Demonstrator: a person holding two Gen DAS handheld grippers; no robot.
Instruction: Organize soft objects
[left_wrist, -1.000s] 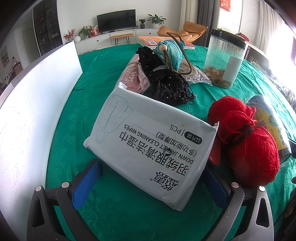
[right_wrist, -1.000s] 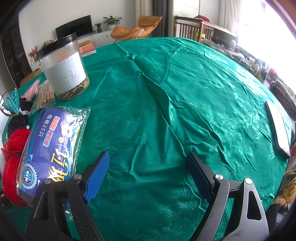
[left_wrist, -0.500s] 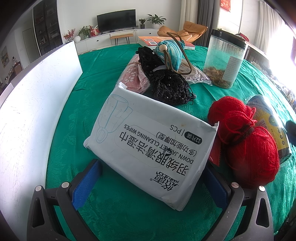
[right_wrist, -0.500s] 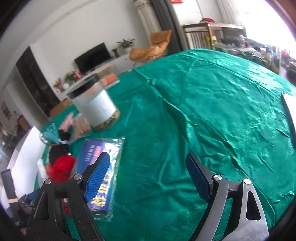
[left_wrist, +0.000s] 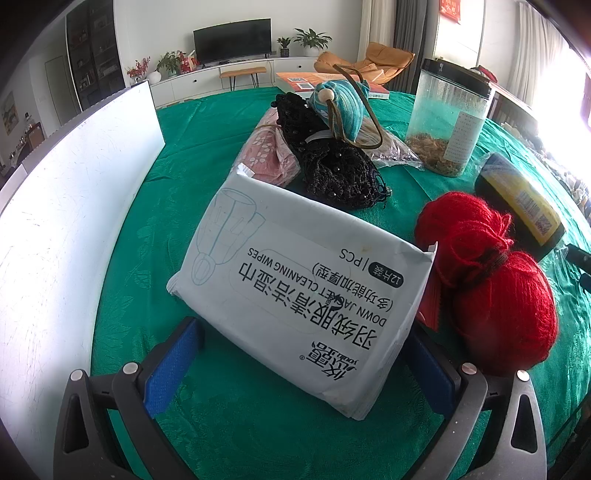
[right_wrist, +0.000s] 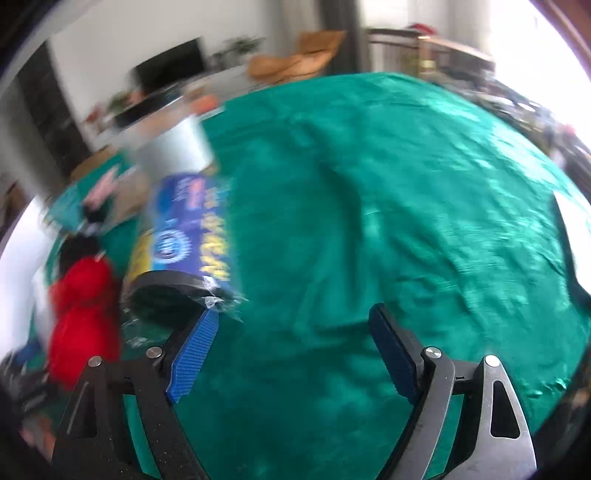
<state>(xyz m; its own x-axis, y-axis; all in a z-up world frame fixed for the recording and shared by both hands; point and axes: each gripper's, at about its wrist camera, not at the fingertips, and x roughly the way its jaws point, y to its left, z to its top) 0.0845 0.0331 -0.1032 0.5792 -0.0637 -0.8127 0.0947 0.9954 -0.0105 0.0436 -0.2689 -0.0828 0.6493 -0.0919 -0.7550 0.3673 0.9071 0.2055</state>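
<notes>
My left gripper (left_wrist: 299, 350) is open, its jaws on either side of the near end of a pale grey pack of cleaning wipes (left_wrist: 295, 280) lying on the green tablecloth (left_wrist: 147, 229). Red yarn balls (left_wrist: 491, 280) lie to its right, with a black crocheted piece (left_wrist: 332, 166), a pink floral pouch (left_wrist: 266, 155) and a teal striped pouch (left_wrist: 340, 107) behind. My right gripper (right_wrist: 291, 339) is open and empty above bare cloth. In the blurred right wrist view a blue plastic-wrapped roll (right_wrist: 188, 236) lies just beyond its left finger (right_wrist: 192, 350), with the red yarn (right_wrist: 85, 310) further left.
A white board (left_wrist: 62, 229) stands along the left. A clear jar with a black lid (left_wrist: 447, 118) stands at the back right, and a book (left_wrist: 314, 81) lies behind the pouches. The blue roll also shows in the left wrist view (left_wrist: 517, 199).
My right gripper has swung and moved toward the blue roll, which is now close to its left finger; the view is motion-blurred. My left gripper and the wipes pack have not moved.
</notes>
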